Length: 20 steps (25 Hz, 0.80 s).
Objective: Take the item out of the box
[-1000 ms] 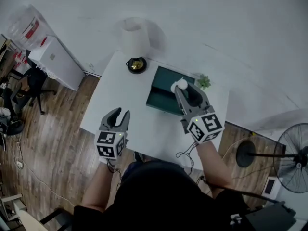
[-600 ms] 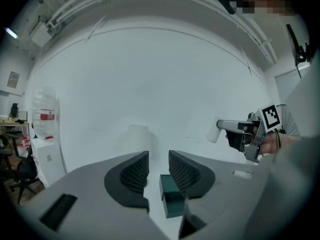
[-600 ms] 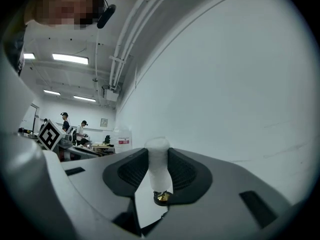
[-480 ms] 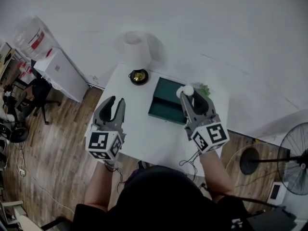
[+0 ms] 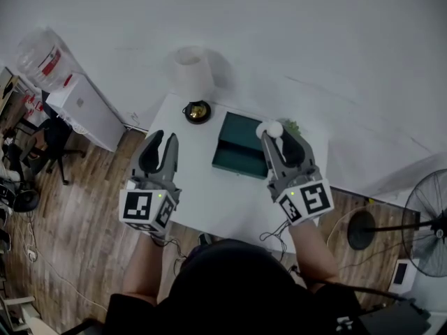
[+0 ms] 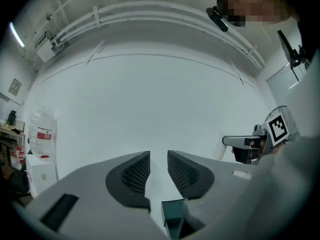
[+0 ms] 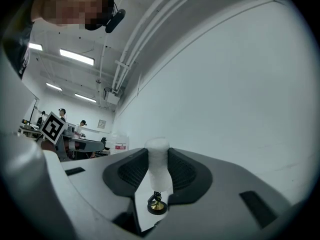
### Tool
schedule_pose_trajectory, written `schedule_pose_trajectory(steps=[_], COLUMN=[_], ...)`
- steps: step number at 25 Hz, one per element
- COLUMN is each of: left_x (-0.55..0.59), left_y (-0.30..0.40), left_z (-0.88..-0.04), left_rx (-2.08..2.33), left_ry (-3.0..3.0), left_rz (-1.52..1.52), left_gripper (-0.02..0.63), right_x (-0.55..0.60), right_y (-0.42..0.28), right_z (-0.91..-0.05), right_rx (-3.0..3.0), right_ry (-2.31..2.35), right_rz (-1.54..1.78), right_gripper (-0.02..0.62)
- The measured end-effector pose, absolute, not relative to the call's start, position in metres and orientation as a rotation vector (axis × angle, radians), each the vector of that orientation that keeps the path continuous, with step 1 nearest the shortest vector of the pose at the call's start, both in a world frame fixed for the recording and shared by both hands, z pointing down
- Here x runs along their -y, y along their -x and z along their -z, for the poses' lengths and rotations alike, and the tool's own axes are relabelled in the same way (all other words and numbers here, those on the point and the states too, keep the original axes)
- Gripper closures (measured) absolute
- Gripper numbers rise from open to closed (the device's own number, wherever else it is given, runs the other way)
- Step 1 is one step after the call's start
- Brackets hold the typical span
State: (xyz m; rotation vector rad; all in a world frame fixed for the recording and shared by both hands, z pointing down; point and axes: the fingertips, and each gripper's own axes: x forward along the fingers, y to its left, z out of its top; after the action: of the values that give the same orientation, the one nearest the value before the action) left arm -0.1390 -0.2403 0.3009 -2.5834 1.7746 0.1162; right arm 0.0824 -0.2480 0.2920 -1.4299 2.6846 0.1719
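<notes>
a: which step is in hand?

b: the lift-out looks done. the right gripper (image 5: 278, 132) pinches the white item (image 5: 269, 128) between its pads, and the item hangs in the air over the 2 o'clock corner of the green box (image 5: 241, 145), clear of it.

a: and the other hand?

b: the left gripper (image 5: 164, 138) is up at the box's 9 o'clock, well apart from it. its jaws have just been closing and now stand nearly together, with a thin gap left and nothing between them.

a: so what does the next move call for?

b: i judge it a put-down. carry the item off to a bare part of the white table (image 5: 202, 180), say at the box's 8 o'clock, lower it until it rests, then spread the jaws. keep away from the lamp (image 5: 191, 72) at the box's 11 o'clock. the item looks light and soft, so a gentle release should do.

a: what differs from a second ago?

b: both grippers ride higher now. the left one was low over the table's 7 o'clock edge with its jaws spread wide. the right one has the same pinch on the item, which was closer down over the box then.
</notes>
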Motion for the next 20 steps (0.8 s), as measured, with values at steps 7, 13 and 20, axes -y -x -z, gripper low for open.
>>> schedule_pose_trajectory(steps=[7, 13, 20], left_x=[0.240, 0.237, 0.237], left_y=[0.133, 0.129, 0.127], left_z=[-0.310, -0.313, -0.316], left_rx=[-1.768, -1.760, -1.769], left_ry=[2.608, 2.624, 2.625], left_rz=[-0.072, -0.076, -0.059], left_gripper=[0.502, 0.503, 0.505], right_x=[0.249, 0.245, 0.245], right_y=[-0.082, -0.082, -0.082], right_z=[-0.295, -0.294, -0.291], right_rx=[-2.689, -2.694, -2.695], right_ry=[1.432, 1.433, 1.415], right_rz=[-0.168, -0.182, -0.204], right_gripper=[0.471, 0.471, 0.471])
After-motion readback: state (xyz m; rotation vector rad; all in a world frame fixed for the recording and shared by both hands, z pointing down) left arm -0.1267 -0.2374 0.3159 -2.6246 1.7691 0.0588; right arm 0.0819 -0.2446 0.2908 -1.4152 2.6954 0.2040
